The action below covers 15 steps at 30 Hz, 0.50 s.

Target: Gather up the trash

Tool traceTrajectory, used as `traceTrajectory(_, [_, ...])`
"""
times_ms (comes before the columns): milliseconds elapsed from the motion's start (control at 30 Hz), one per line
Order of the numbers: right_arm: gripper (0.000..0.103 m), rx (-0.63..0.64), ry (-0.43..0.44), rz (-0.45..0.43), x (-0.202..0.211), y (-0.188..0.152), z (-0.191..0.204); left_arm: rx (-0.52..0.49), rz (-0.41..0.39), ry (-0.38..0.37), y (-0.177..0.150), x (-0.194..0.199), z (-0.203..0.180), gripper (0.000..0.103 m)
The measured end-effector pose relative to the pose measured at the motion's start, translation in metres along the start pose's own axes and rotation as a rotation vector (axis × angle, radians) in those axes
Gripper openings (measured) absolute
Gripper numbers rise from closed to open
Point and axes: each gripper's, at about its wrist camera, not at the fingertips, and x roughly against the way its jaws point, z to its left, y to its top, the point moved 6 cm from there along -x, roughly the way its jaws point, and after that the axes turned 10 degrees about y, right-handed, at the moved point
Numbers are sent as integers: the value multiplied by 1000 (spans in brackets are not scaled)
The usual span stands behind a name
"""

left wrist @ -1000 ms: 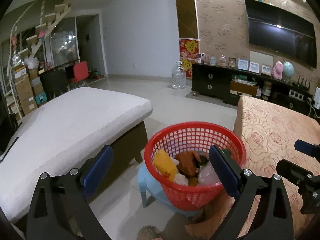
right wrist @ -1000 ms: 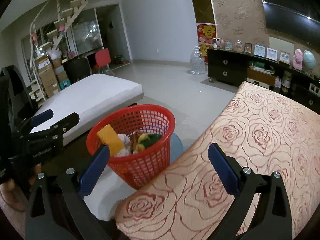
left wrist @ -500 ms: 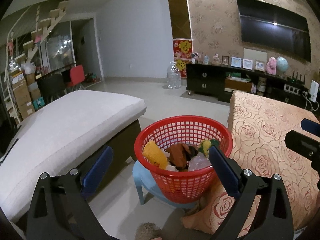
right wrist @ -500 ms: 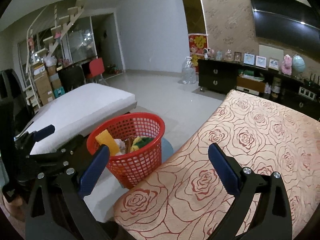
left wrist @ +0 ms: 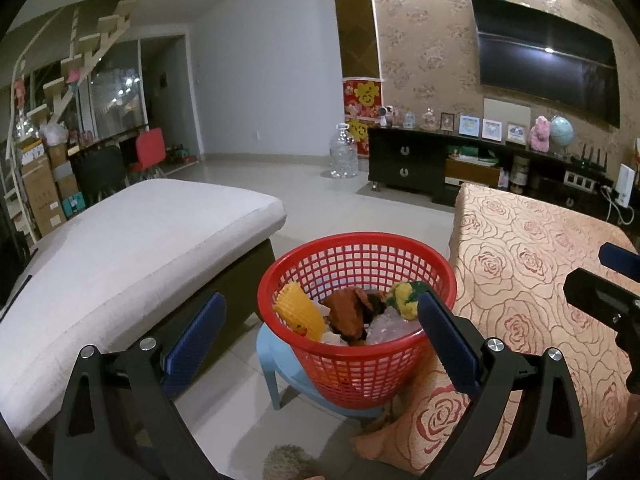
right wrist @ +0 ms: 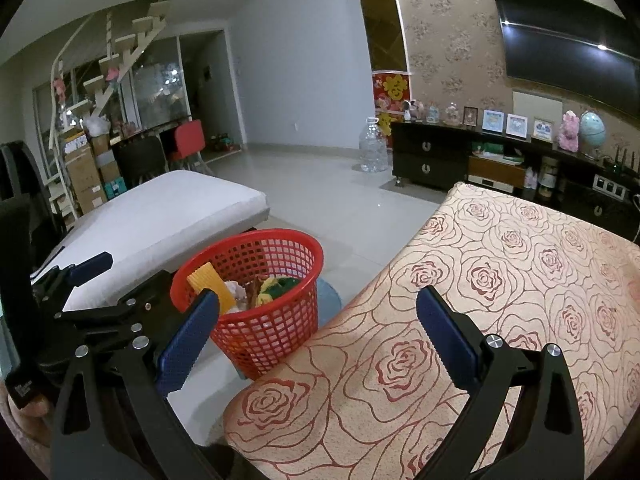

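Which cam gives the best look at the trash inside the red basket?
Left wrist. It looks down into the red basket, showing the yellow piece, orange-brown scrap, clear plastic and yellow-green item. Right wrist sees the basket more from the side; its own left finger covers part of the contents.

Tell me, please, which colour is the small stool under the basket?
Light blue. The stool shows best in the left wrist view, beneath the red basket.

Blue stool (left wrist: pixel 280 364) mostly hidden under red basket (left wrist: pixel 360 364); trash beneath top layer unseen
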Motion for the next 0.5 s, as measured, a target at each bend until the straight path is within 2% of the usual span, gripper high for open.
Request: traceTrajectory(500, [96, 4, 6, 10, -4, -2, 5, 1, 4, -5, 0, -1, -2, 93])
